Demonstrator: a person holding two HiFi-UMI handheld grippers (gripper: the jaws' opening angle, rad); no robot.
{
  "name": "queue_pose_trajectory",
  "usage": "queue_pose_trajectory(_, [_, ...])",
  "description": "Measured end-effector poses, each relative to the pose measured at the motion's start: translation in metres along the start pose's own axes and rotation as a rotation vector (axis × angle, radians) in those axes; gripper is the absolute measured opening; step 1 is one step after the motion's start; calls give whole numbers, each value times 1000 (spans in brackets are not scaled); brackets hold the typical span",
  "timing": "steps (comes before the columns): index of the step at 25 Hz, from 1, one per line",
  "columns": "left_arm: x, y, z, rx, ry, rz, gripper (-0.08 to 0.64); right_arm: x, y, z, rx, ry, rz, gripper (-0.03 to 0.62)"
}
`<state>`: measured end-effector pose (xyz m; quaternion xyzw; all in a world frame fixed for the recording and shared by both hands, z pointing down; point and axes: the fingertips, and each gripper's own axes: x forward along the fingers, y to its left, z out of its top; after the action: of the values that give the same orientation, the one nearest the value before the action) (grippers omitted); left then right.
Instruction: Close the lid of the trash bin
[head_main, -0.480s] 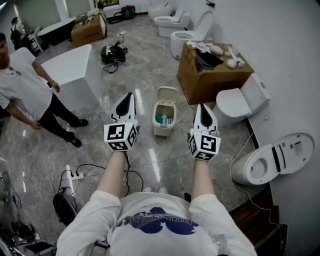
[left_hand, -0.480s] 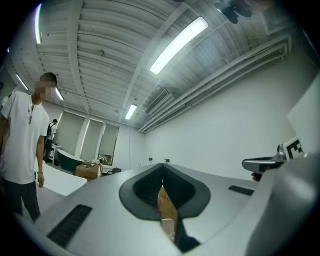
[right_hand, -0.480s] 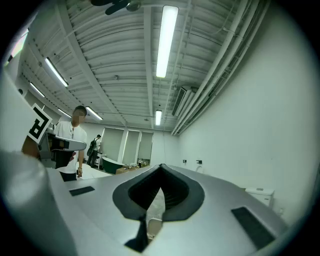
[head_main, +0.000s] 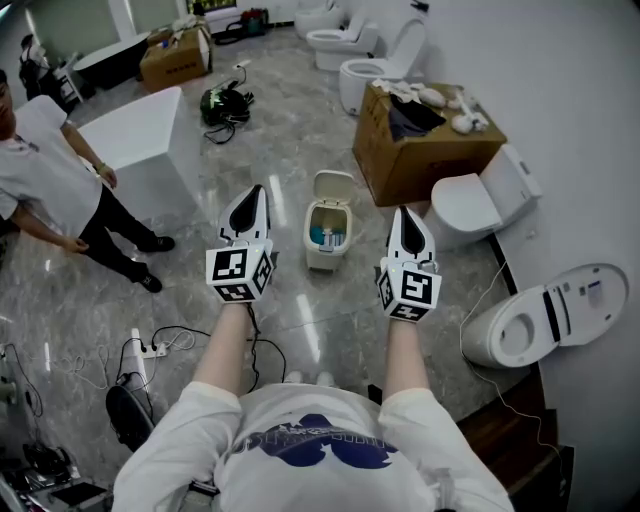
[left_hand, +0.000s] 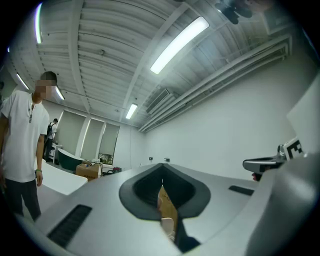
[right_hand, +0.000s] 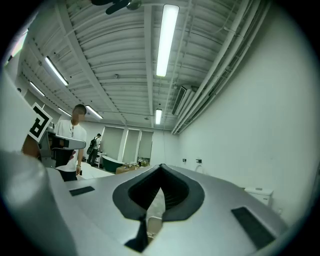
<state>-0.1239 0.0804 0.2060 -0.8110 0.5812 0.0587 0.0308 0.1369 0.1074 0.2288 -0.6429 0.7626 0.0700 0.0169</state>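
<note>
Two claws pressed together, left claw (head_main: 257, 192), right claw (head_main: 403, 213), open trash bin (head_main: 322, 262) between them, lid (head_main: 334, 186) raised, bluish contents (head_main: 327, 238) indistinct.

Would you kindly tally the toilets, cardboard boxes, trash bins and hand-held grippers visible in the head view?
Toilets: 5
Cardboard boxes: 2
Trash bins: 1
Hand-held grippers: 2
Total: 10
</note>
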Motion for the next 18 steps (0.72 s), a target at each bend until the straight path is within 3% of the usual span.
queue_pose_trajectory(7, [-10,6,0,29,0,11,0,-9,-5,10,55,-57,5,11])
queue_pose_trajectory(9, [-12,6,1,45,-2,13,0,-11,-7,10,64,-57,23,54])
queue_pose_trajectory(11, [-14,5,2,44,-4,12,4,-12,-9,9,70,-54,43,167])
queue_pose_trajectory(18, [-19,8,-4,27,17,14,91,-15,-13,10,48,-41,47,224])
